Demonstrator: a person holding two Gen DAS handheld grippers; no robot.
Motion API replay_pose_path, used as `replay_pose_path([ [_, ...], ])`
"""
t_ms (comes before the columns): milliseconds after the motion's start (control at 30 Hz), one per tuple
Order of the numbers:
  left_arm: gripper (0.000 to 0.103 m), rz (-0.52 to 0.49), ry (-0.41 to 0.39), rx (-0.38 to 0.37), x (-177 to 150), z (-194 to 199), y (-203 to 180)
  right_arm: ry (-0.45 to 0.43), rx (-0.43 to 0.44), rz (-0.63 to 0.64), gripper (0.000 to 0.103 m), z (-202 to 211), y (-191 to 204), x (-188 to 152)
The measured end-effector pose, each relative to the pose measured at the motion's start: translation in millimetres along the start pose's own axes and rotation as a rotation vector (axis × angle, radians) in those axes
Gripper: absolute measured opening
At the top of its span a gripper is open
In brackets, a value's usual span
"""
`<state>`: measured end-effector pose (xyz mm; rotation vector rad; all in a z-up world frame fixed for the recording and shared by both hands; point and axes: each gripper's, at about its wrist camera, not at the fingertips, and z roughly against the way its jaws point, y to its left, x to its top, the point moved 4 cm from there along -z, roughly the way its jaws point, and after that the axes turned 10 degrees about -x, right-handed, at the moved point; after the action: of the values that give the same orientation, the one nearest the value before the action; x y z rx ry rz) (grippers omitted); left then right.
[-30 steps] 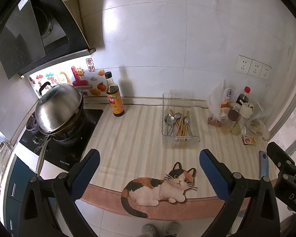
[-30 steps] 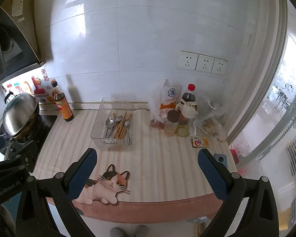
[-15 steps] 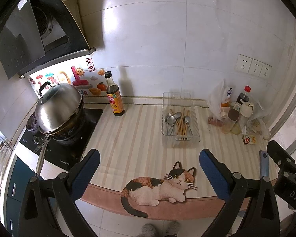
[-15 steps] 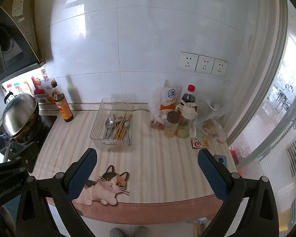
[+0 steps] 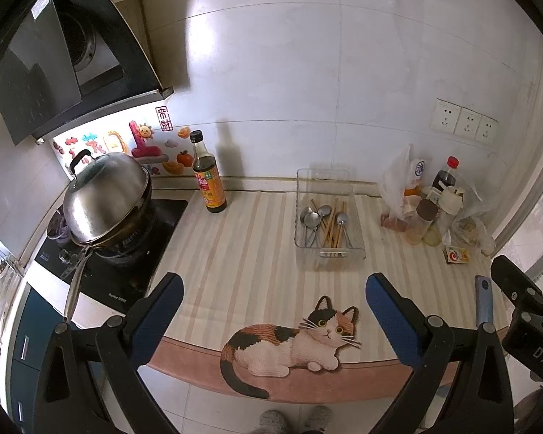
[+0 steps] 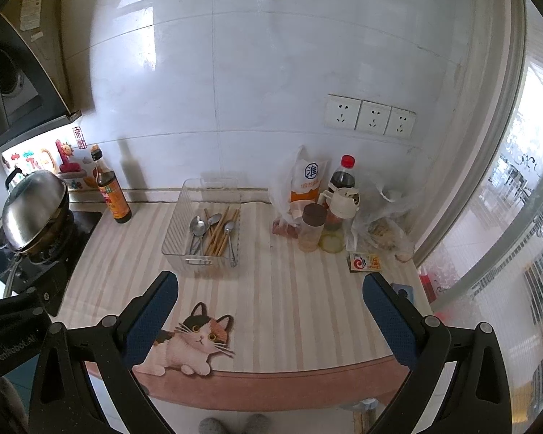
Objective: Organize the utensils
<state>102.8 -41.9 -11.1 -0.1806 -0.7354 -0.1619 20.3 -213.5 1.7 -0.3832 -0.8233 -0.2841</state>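
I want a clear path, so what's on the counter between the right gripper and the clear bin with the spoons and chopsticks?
Only bare striped mat lies between the open right gripper and the clear bin, as the right wrist view shows.

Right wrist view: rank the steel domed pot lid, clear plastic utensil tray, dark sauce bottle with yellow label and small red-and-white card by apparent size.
1. Clear plastic utensil tray and steel domed pot lid: look alike, not ranked.
2. Dark sauce bottle with yellow label.
3. Small red-and-white card.
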Motion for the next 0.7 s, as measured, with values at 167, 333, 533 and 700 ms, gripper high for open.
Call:
replay_pose_path([
  [167,0.103,0.0,0.0,-0.002,0.1,-0.4,-0.2,0.001,-0.001,0.002,0.103,-1.1,-1.3,-0.2],
  [333,0.103,-0.003,0.0,-0.004,0.0,0.0,-0.2,0.002,0.001,0.005,0.103,-2.2,-2.8,-1.1],
  [533,0.103,-0.002,0.001,-0.003,0.3,0.0,-0.5,0.0,0.002,0.006,0.103,-2.4,-4.5,-1.9],
  [700,0.103,0.0,0.001,-0.003,0.2,-0.1,-0.4,0.001,0.005,0.008,0.103,-2.4,-4.3,-0.6],
])
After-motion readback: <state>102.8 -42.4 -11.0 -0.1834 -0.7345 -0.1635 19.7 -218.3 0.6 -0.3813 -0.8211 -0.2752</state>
